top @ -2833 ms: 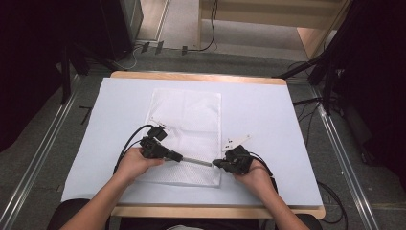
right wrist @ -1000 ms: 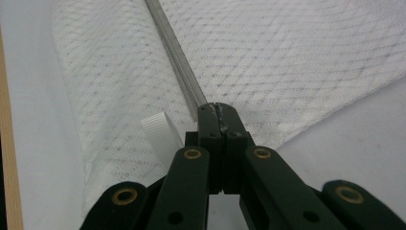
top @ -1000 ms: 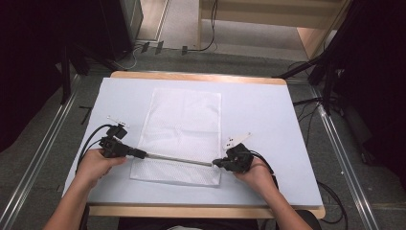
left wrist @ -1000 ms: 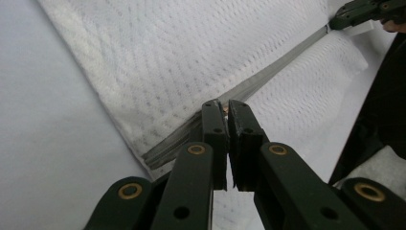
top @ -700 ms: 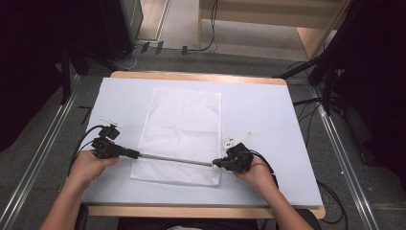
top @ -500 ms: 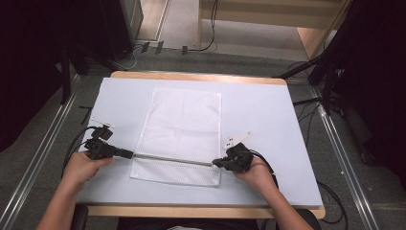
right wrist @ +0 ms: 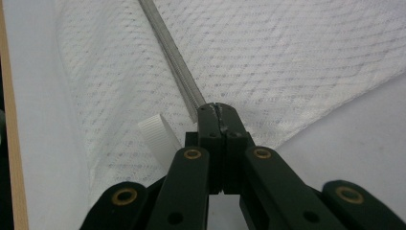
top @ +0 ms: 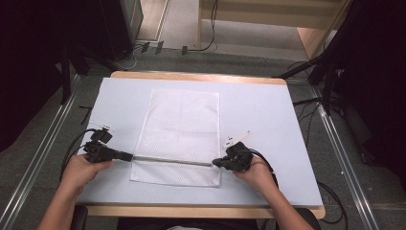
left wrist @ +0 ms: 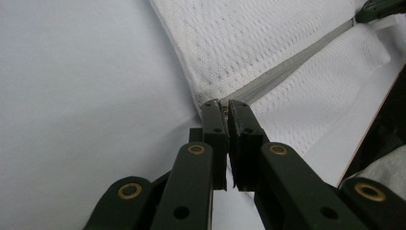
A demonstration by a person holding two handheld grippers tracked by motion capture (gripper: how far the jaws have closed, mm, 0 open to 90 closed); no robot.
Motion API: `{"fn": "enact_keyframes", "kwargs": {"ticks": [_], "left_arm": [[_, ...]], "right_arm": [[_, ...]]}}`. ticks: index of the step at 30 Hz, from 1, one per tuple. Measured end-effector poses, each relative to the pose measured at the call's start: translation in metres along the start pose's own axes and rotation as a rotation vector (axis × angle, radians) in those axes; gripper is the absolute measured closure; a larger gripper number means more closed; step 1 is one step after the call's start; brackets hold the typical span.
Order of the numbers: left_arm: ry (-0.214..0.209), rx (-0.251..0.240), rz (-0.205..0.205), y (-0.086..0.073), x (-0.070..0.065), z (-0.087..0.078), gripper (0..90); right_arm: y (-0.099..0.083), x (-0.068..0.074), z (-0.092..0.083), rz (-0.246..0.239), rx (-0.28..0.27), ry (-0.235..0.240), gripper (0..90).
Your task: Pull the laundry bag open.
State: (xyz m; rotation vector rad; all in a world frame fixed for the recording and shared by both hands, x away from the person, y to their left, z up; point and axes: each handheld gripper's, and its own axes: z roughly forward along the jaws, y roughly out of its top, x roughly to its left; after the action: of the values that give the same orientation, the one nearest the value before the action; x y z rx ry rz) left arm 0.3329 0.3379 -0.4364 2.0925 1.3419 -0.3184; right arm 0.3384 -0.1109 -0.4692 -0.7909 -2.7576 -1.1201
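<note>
Holding the mesh bag (top: 179,136) flat near the front edge of the table (top: 268,110), I'm working its zipper (top: 172,160), which runs across the bag's near end. My left gripper (left wrist: 224,106) is pinching what looks like the zipper pull at the bag's left edge, jaws together on it. My right gripper (right wrist: 216,109) is clamping the zipper's other end, jaws tight. Risk now: I'm at the end of the track, so tugging further could drag the whole bag sideways, or the small pull could be slipping from my left pads.
</note>
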Motion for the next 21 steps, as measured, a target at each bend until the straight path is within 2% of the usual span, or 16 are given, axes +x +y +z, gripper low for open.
{"fn": "enact_keyframes", "kwargs": {"ticks": [7, 12, 13, 16, 21], "left_arm": [[-0.017, -0.016, -0.005, -0.0025, -0.0017, -0.0016, 87.5], [-0.024, -0.036, 0.008, -0.0027, -0.0027, -0.0022, 86.5], [-0.021, -0.049, 0.02, -0.0027, -0.0035, -0.0034, 84.8], [-0.018, -0.076, 0.081, -0.0026, -0.0054, -0.008, 75.4], [-0.004, -0.106, 0.125, -0.0021, -0.0084, -0.009, 67.7]], "right_arm": [[0.0012, -0.0011, 0.0003, 0.001, 0.006, 0.007, 90.0], [0.0027, -0.0021, 0.0, 0.005, 0.016, 0.019, 88.9], [0.0035, -0.0022, -0.0004, 0.019, 0.02, 0.032, 88.0], [0.0051, -0.0038, -0.003, 0.014, 0.028, 0.047, 87.9], [0.0068, -0.0057, -0.0069, 0.037, -0.011, 0.04, 80.9]]}}
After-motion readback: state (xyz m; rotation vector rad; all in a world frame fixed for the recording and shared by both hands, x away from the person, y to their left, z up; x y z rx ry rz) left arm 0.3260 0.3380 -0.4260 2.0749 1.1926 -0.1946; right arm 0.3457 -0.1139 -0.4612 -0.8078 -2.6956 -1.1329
